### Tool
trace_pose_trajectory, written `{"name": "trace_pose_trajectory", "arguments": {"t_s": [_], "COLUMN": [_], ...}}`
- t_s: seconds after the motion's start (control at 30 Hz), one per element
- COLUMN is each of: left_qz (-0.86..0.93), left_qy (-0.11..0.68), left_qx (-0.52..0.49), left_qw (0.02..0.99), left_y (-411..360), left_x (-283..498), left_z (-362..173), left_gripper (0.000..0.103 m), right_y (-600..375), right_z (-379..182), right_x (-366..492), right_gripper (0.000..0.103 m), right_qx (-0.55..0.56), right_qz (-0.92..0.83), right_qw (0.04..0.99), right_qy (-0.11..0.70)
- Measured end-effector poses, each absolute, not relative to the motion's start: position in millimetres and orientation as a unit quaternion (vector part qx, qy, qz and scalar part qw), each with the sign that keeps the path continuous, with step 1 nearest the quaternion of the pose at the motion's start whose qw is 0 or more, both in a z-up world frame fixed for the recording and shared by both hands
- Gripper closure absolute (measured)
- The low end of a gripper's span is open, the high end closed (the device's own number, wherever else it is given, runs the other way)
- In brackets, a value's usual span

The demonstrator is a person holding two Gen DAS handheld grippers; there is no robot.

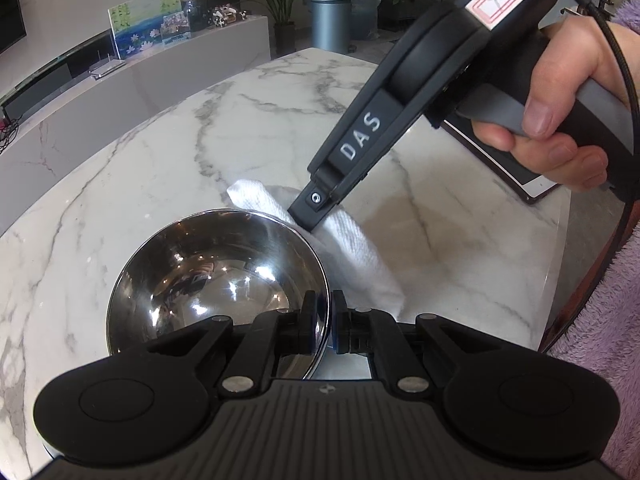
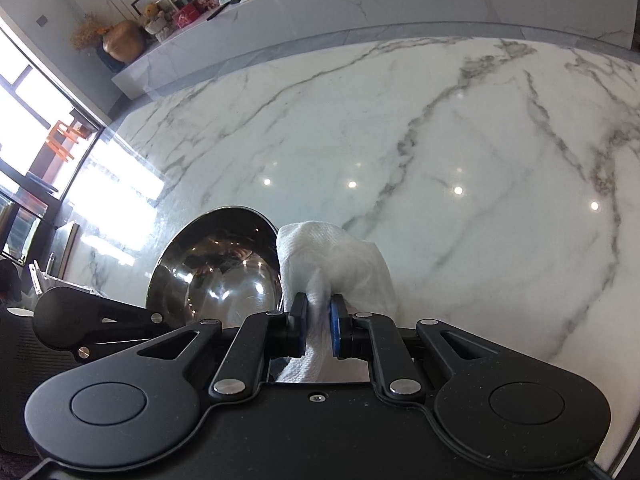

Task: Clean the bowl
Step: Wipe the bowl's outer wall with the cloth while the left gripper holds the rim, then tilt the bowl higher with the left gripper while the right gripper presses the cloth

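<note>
Left wrist view: left gripper (image 1: 324, 322) pinches rim of shiny round stainless-steel bowl (image 1: 218, 280), tilting it on white grey-veined marble table (image 1: 160, 140), likely steadying it for wiping. Right gripper (image 2: 319, 330) clamps crumpled white paper towel (image 2: 340, 256) just beside bowl's outer wall. Bowl interior mirror-bright, no visible residue.
</note>
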State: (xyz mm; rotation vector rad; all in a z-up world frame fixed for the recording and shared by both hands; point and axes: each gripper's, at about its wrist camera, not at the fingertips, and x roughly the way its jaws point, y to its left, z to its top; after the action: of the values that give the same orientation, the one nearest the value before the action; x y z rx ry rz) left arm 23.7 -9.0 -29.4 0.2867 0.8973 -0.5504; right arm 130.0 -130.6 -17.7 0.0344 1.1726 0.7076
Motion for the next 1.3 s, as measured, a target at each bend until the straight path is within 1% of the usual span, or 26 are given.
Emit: {"name": "trace_pose_trajectory", "arguments": {"t_s": [0.27,0.73,0.77,0.83,0.9,1.13,1.3], "left_qz": [-0.266,-0.264,-0.264,-0.265,-0.265,-0.253,-0.184], "left_qy": [0.429,0.440,0.441,0.441,0.439,0.419,0.407], "left_qx": [0.137,0.107,0.103,0.090,0.080,0.048,0.006], "left_qw": [0.852,0.852,0.852,0.853,0.855,0.870,0.895], "left_y": [-8,-4,-3,0,3,15,36], "left_x": [24,23,23,21,20,17,26], "left_z": [-30,-28,-28,-25,-21,-3,6], "left_gripper": [0.097,0.097,0.096,0.083,0.079,0.072,0.071], "right_y": [-127,-128,-128,-129,-128,-126,-125], "right_z": [-38,-43,-43,-44,-45,-45,-44], "right_x": [127,125,125,125,125,124,123], "right_gripper": [0.092,0.092,0.092,0.092,0.092,0.092,0.092], "right_qx": [0.016,0.016,0.017,0.018,0.017,0.012,0.009], "right_qz": [0.328,0.315,0.314,0.313,0.312,0.312,0.310], "right_qw": [0.758,0.757,0.757,0.757,0.757,0.758,0.760], "right_qy": [0.563,0.572,0.573,0.573,0.574,0.572,0.571]}}
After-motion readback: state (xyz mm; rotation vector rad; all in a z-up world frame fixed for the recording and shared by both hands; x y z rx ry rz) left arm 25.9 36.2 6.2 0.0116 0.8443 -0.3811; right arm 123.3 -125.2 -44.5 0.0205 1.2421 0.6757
